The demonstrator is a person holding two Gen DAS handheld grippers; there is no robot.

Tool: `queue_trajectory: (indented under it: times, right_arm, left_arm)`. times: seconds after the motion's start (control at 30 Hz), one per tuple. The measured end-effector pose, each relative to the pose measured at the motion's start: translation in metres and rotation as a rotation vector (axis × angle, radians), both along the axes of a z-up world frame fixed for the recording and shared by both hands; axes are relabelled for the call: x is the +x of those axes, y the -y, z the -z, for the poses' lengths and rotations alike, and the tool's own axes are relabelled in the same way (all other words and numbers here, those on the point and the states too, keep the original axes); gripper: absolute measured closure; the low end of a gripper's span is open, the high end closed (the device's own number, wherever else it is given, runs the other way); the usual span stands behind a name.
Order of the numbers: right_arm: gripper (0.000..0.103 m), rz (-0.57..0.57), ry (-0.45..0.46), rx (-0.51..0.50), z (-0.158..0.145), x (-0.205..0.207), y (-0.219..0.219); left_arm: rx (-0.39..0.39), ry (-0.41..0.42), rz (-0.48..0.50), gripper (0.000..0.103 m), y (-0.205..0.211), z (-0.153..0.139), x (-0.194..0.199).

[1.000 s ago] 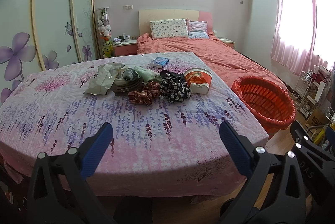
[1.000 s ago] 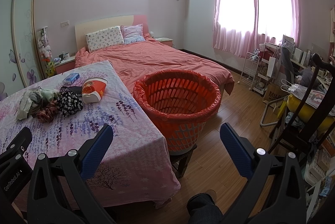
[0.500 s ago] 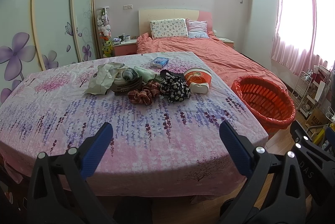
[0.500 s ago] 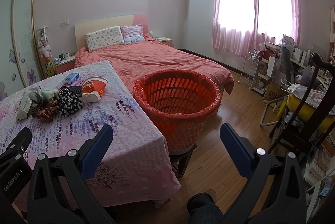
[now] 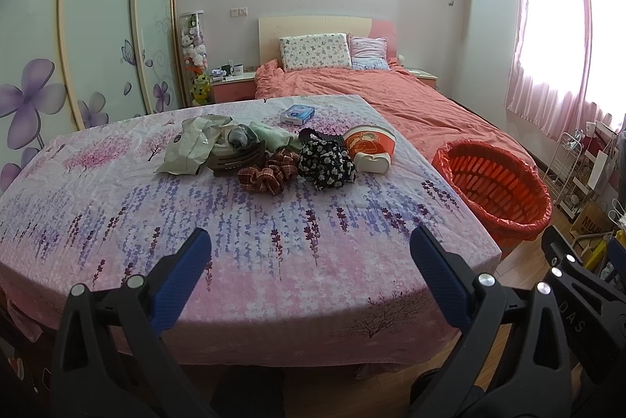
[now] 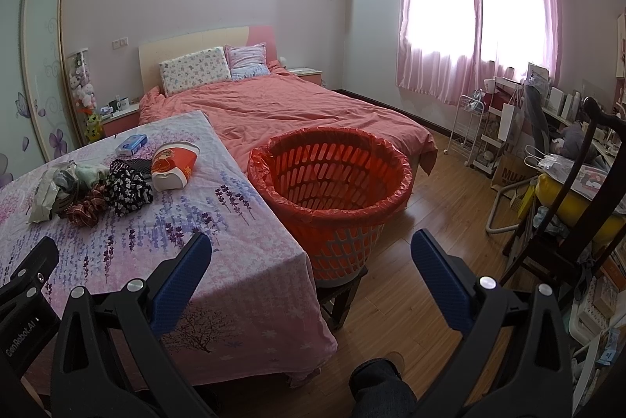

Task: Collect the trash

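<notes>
1. So, nothing collected yet, by the look of it: the orange basket (image 6: 332, 191), lined with a red bag, sits right of centre in the right wrist view with no trash visible inside it.
2. All the trash lies in 1 cluster at upper centre of the left wrist view, on the desk (image 5: 274, 253) under a floral cloth: a crumpled pale wrapper (image 5: 193, 148), a red plaid scrunchie (image 5: 266, 175), a black floral cloth bundle (image 5: 326, 164), a red and white paper cup (image 5: 369, 150) on its side, a small blue box (image 5: 298, 113) further back. Some greenish and dark bits between wrapper and bundle are too jumbled to name.
3. The basket stands just beside the desk's right edge, on a low stool; the bed (image 6: 297, 113) lies behind it.
4. Left tongs (image 5: 309, 269): blue pads wide apart, holding nothing, low in the frame over the desk's near edge, aimed at the cluster but well short of it.
5. Right tongs (image 6: 311, 269): also spread, nothing between them, pointing towards the basket and bare floor, off the desk's corner.
6. Judgement: every piece remains to be picked up; the reach has not begun.
</notes>
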State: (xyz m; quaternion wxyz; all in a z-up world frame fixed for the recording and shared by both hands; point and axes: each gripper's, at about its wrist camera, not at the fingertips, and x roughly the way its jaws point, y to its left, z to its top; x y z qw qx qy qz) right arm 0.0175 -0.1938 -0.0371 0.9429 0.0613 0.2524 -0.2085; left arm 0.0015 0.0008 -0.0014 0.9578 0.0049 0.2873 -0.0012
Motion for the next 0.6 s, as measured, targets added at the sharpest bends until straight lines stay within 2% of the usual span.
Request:
queue_trajectory:
  times: [0.27,0.6]
  right_arm:
    - [0.002,-0.009,-0.002,0.006,0.0,0.004,-0.002]
    - [0.002,-0.077,0.004,0.004,-0.007,0.043,-0.02]
  left_arm:
    - [-0.016,-0.019,-0.028,0.004,-0.01,0.003,0.008]
    - [-0.052,-0.041,-0.113,0.004,-0.063,0.006,0.051]
